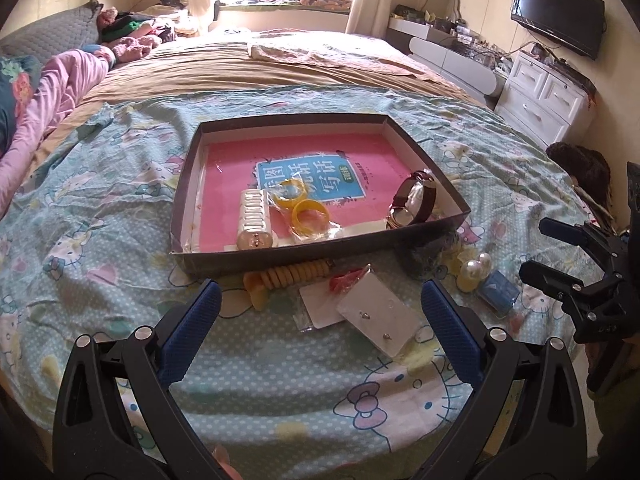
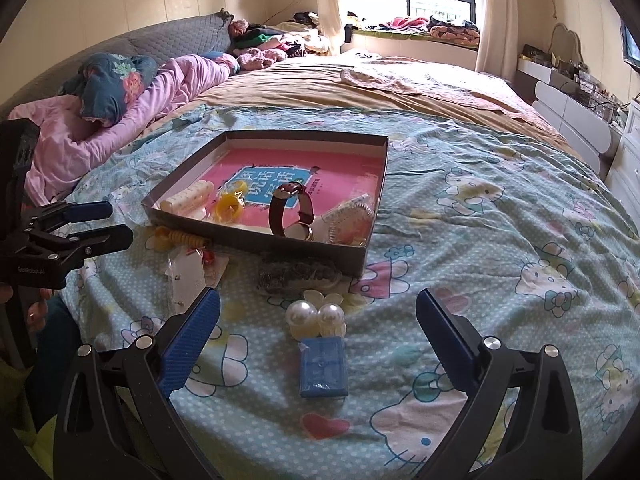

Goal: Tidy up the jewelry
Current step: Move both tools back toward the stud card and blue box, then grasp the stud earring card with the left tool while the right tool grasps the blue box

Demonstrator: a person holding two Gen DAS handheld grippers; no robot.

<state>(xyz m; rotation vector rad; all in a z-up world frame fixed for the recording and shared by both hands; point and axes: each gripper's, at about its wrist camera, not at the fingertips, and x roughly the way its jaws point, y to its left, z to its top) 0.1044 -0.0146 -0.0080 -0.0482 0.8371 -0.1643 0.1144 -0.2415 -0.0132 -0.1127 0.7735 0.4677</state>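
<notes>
A shallow dark box (image 1: 430, 168) (image 2: 256, 242) lies on the bed, holding a pink book, a brown-strap watch (image 1: 412, 200) (image 2: 294, 212), yellow rings (image 1: 308, 210) and a white bracelet (image 1: 252, 216). In front of it lie a yellow bead bracelet (image 1: 292, 274), earring cards (image 1: 380, 314) (image 2: 186, 276), a pearl clip (image 1: 474, 268) (image 2: 316, 314), a blue packet (image 1: 498, 290) (image 2: 323, 368) and a dark chain in a bag (image 2: 296, 274). My left gripper (image 1: 320, 308) is open above the earring cards. My right gripper (image 2: 318, 320) is open around the pearl clip and blue packet.
The bed has a Hello Kitty sheet (image 2: 500, 240) and a brown blanket (image 1: 260, 68) behind. Pink bedding (image 2: 120, 120) lies at the left. A white dresser (image 1: 548, 96) and a TV (image 1: 560, 12) stand at the right.
</notes>
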